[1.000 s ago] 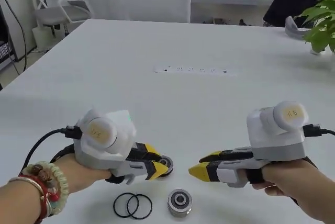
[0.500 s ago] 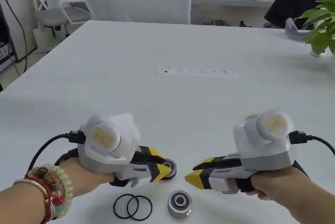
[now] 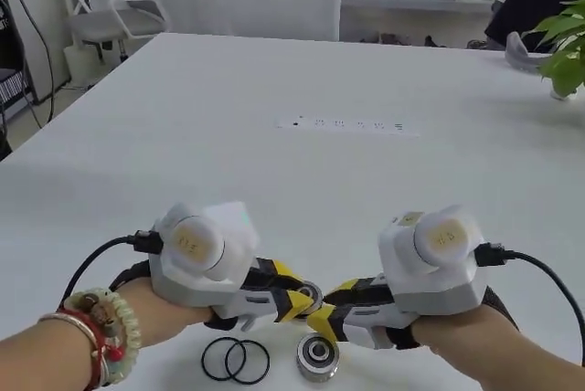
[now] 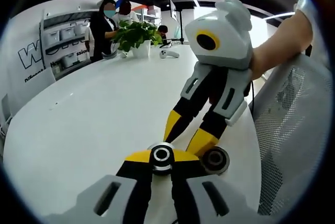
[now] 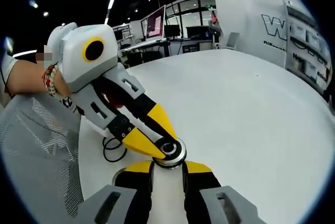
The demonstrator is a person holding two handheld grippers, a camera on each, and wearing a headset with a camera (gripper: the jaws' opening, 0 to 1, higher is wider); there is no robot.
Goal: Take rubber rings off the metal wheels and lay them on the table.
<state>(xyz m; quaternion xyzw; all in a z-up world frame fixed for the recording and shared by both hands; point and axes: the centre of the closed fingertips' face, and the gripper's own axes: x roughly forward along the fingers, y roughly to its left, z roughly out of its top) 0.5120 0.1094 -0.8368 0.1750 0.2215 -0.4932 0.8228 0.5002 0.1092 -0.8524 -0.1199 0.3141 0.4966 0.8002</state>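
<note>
The white counter [image 3: 228,135] is broad, and most of its top is bare. Near its front edge 2 black rubber rings [image 3: 236,359] lie flat and overlap each other. Just to their right, apart from them, 1 metal wheel [image 3: 317,355] lies with its hub facing up. Toward the middle a flush strip of sockets [image 3: 340,123] sits in the surface. At the far right a leafy plant [image 3: 565,39] stands, with a pale curved object [image 3: 521,51] beside it.

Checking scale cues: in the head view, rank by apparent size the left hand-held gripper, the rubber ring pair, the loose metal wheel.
Largest first:
left hand-held gripper
rubber ring pair
loose metal wheel
All sit about equally near.
</note>
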